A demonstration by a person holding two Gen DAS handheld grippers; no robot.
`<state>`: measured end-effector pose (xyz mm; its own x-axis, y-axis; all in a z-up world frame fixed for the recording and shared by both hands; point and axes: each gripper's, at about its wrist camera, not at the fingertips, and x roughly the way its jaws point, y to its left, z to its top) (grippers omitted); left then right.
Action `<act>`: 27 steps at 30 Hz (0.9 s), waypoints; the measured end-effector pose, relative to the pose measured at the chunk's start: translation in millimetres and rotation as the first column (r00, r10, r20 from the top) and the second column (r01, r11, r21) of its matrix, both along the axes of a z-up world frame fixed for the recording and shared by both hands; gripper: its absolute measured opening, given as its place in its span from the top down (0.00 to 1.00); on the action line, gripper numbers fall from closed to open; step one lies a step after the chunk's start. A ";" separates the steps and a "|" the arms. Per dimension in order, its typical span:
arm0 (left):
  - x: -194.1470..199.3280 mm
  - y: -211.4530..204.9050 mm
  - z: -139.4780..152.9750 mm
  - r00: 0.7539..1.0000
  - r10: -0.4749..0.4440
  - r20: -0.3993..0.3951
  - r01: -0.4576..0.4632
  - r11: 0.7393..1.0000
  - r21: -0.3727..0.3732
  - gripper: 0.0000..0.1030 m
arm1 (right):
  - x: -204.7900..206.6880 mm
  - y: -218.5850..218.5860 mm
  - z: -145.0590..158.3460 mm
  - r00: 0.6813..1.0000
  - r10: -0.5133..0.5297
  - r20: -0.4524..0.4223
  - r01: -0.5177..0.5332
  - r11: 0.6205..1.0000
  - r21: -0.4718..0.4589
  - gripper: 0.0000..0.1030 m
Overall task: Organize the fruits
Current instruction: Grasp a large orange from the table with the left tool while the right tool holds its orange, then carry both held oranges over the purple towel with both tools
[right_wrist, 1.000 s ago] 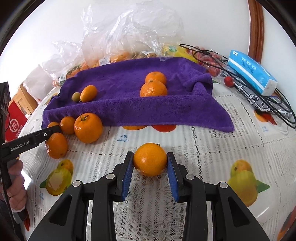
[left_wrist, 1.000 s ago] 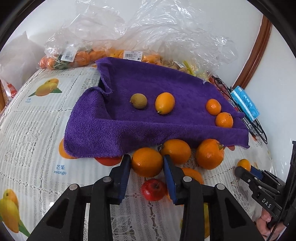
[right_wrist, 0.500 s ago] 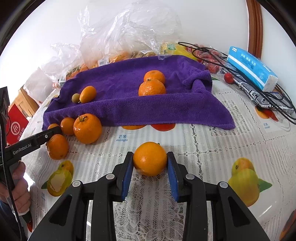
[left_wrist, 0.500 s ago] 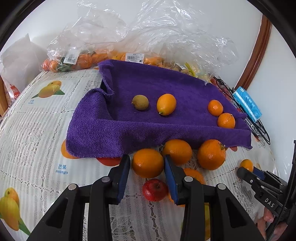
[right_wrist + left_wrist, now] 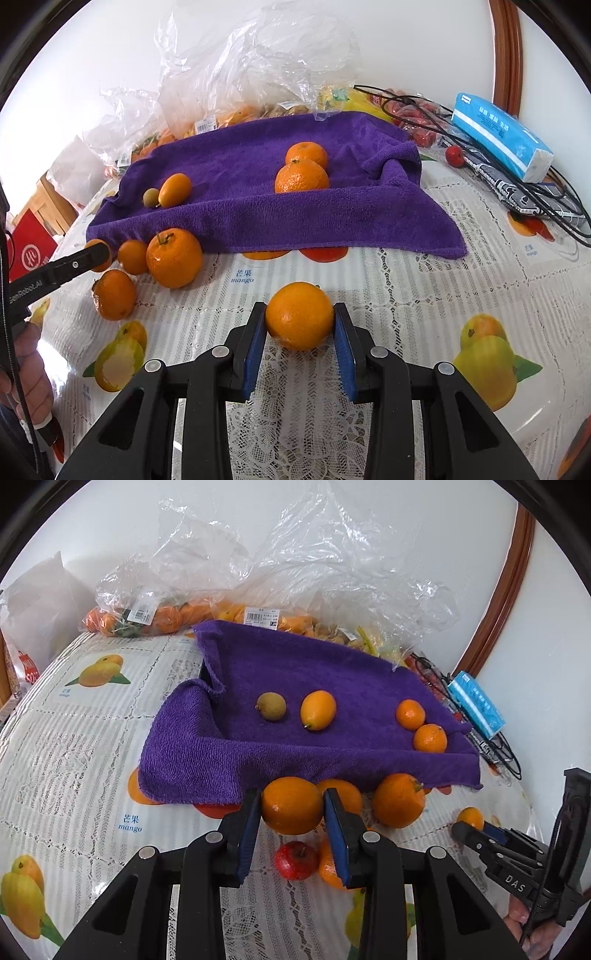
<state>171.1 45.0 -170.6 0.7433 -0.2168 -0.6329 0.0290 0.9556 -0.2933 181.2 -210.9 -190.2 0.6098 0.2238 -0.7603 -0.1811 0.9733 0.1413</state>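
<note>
A white wall and a curved wooden frame stand behind a round table (image 5: 74, 738) under a lace cloth printed with mangoes, and the purple towel (image 5: 295, 686) spread across its far half is the landmark here. On the towel lie four small fruits: a greenish one beside a yellow-orange one toward its left, two small oranges toward its right. Along the towel's near edge the left gripper (image 5: 291, 808) has just been closing on an orange (image 5: 291, 805), and its blue pads now appear to pinch the fruit. Nearer than the towel, on bare lace, the right gripper (image 5: 300, 321) is pressed onto a second orange (image 5: 300, 315). To do this step well, I would lift each fruit straight up before carrying it over the towel's raised fold, so neither rolls free nor knocks the loose oranges (image 5: 397, 799) and the small red fruit (image 5: 295, 860) just beside the left gripper. Crumpled plastic bags (image 5: 295, 554) behind the towel blur their contents, the left jaws hide part of another orange, and whether the gripped fruits have left the table cannot be told.
</note>
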 end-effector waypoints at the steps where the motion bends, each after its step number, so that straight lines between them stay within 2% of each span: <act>1: -1.6 0.6 0.9 1.000 -0.001 0.031 0.002 1.000 -0.002 0.68 | -0.8 -0.2 0.7 1.000 -0.002 0.005 0.002 1.000 0.001 0.66; 5: -5.9 0.7 2.9 0.999 -0.025 0.042 0.025 1.000 -0.003 0.68 | -5.8 0.3 5.7 0.999 -0.006 0.033 0.006 1.000 -0.005 0.66; 9: -11.6 3.1 6.9 0.999 -0.010 0.044 0.011 1.000 -0.008 0.68 | -8.3 1.6 14.4 1.000 -0.001 0.027 0.000 1.000 0.022 0.66; 15: -12.3 10.2 31.1 0.997 0.017 0.082 -0.016 1.000 -0.019 0.68 | -2.8 7.7 49.9 0.995 0.002 0.097 -0.006 0.999 0.034 0.66; 20: 7.4 12.9 52.9 0.992 0.057 0.108 -0.057 0.998 -0.007 0.68 | 18.8 11.2 76.1 0.989 -0.002 0.147 -0.006 0.998 0.057 0.66; 27: 46.2 12.9 64.1 0.988 0.098 0.122 -0.099 0.995 0.001 0.68 | 57.9 21.4 90.2 0.984 0.012 0.177 -0.025 0.997 0.067 0.66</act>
<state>217.3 57.9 -106.5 0.8323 -0.1346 -0.5377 -0.0304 0.9575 -0.2867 239.1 -189.5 -100.1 0.7284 0.2842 -0.6234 -0.2271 0.9586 0.1717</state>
